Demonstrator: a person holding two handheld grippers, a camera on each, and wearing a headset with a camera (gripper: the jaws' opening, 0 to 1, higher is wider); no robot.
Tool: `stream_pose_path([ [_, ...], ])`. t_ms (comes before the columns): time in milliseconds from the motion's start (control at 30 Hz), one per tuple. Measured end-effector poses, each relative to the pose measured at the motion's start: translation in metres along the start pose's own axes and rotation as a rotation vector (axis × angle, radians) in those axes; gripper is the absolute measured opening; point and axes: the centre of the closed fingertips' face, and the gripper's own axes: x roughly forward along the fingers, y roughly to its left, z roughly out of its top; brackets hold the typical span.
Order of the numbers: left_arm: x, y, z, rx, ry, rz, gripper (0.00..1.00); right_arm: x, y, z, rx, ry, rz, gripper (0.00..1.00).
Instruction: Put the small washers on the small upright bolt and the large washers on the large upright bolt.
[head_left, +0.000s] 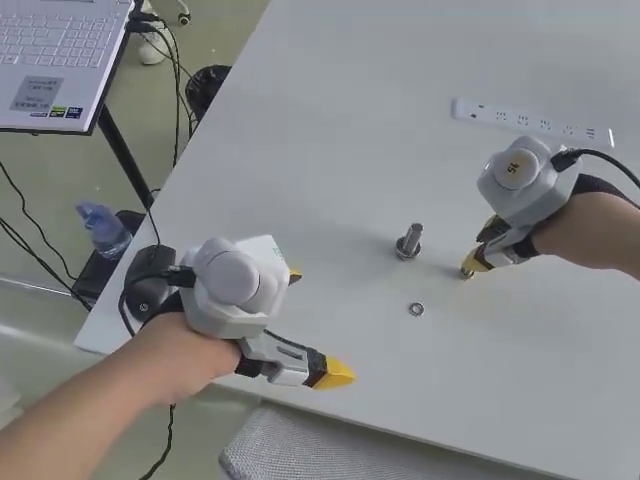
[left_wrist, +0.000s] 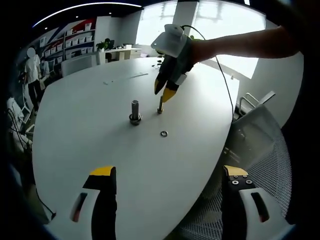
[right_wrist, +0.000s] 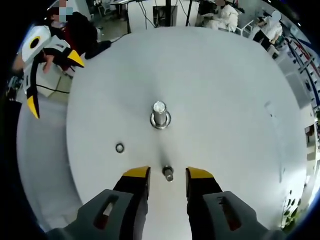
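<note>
Washer (head_left: 416, 309) left loose, unplaced, beside large bolt (head_left: 409, 241) | small bolt (left_wrist: 160, 106) next to it straddled by parted jaws of right gripper (right_wrist: 168, 174) | left gripper (left_wrist: 169, 171) spread, empty

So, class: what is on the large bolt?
A wider ring circles the base of the large bolt; whether it is a washer or the bolt's head, I cannot tell. Its top is bare.

The large bolt (head_left: 409, 240) stands upright on the white counter (head_left: 330, 140), with a metal ring (right_wrist: 160, 126), probably a washer, around its foot. The small bolt (head_left: 467, 270) stands upright near it, on its right in the head view. One loose washer (head_left: 416, 309) lies flat nearby, apart from both bolts.
</note>
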Motion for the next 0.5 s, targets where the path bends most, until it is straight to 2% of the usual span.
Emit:
stream_pose_path([
  [167,-0.002,0.000,0.003,0.007,-0.006,-0.001,0.87,-0.006,0.004,0.005,-0.012,-0.002,-0.005,0.29],
  [367,-0.002,-0.002,0.008,0.016,-0.015,-0.002,0.86,-0.010,0.018,0.011,-0.029,-0.010,0.005,0.29],
  [500,-0.002,-0.004,0.007,0.024,-0.012,-0.004,0.86,-0.012,0.026,0.016,-0.045,-0.023,0.005,0.29],
])
